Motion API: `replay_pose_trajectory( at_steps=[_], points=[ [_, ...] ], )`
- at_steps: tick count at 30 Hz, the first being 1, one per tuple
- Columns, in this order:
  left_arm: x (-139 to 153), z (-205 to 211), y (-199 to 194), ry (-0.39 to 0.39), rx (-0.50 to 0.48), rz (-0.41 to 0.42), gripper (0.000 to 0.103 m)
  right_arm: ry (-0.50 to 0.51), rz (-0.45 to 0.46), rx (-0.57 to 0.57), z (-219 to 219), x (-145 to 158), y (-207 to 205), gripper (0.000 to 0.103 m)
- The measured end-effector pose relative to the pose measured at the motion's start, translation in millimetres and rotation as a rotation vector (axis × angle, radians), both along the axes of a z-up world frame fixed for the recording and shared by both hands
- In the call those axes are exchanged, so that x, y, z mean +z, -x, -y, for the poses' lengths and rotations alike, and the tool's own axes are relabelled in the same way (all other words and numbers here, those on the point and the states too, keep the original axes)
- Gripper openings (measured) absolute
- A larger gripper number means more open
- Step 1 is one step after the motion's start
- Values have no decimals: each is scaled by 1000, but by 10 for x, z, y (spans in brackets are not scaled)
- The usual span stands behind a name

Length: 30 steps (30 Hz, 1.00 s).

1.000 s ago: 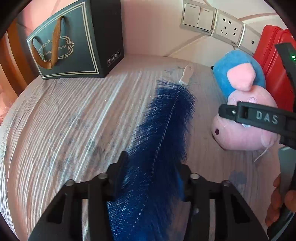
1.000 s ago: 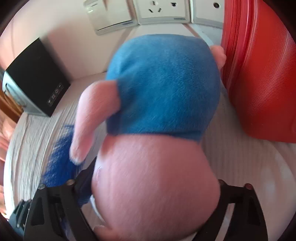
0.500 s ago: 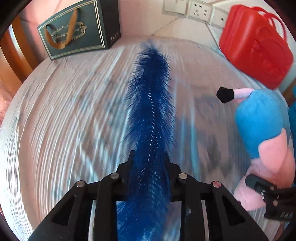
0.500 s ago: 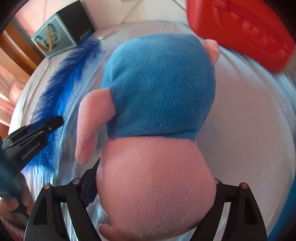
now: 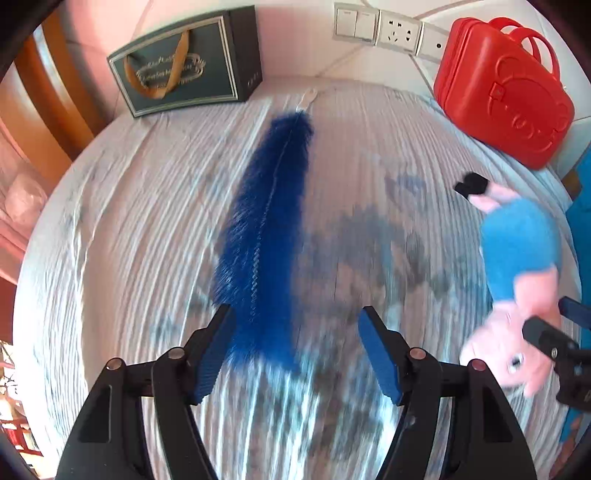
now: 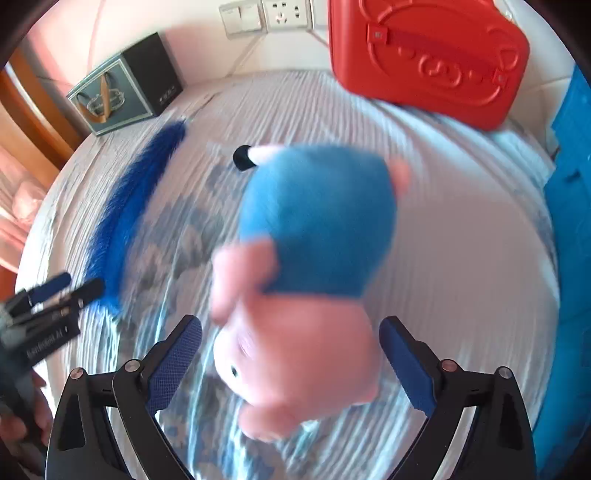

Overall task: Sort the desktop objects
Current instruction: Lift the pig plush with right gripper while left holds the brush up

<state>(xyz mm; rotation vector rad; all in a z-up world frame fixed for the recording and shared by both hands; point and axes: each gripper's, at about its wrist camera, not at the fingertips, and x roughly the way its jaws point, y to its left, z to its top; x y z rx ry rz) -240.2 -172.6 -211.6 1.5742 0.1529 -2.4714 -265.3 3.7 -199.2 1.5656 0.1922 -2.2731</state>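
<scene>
Blue bristles of the long duster brush point(image 5: 266, 236) lay flat on the striped white tablecloth point(image 5: 129, 240), with the brush's near end between the fingers of the left gripper point(image 5: 295, 349). The left jaws were opening; the left blue pad sat just beside the bristles, the right pad stood clear of them, and neither pressed on the brush. The brush's small white handle tip point(image 5: 307, 99) pointed toward the dark gift bag point(image 5: 184, 70) standing at the far edge of the table against the wall. The right gripper point(image 6: 291, 365) pointed steeply down over the plush pig point(image 6: 314, 266), a pink toy in a blue garment, which lay on the cloth between the two blue pads. The right jaws were also opening, and a gap showed on each side of the pig's head, so the toy was not gripped. Motion blur smeared the pig and the cloth around it in both views. In the left wrist view the pig point(image 5: 517, 266) lay to the right of the brush, well apart from it. A red hard case point(image 6: 424, 55) stood against the wall behind the pig, below the wall sockets point(image 6: 266, 16). A blue object point(image 6: 569, 221) filled the right edge of the right wrist view; its identity could not be determined.
</scene>
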Motion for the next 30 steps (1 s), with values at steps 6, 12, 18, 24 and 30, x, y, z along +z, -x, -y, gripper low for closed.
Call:
replay_pose_trajectory(
  at_steps=[6, 12, 18, 24, 30],
  points=[
    [-139, 190, 557, 56, 12, 18, 68, -72, -16, -34, 56, -84, 175, 99],
    [-531, 421, 1003, 60, 21, 99, 68, -77, 28, -112, -75, -318, 430, 101],
    [-758, 600, 1100, 34, 16, 63, 103, -40, 95, -175, -221, -566, 645, 101],
    [-811, 580, 884, -41, 1, 1, 58, -12, 75, -173, -195, -579, 617, 91],
    [-718, 291, 587, -13, -36, -24, 18, -30, 12, -154, -119, -524, 554, 78]
  ],
)
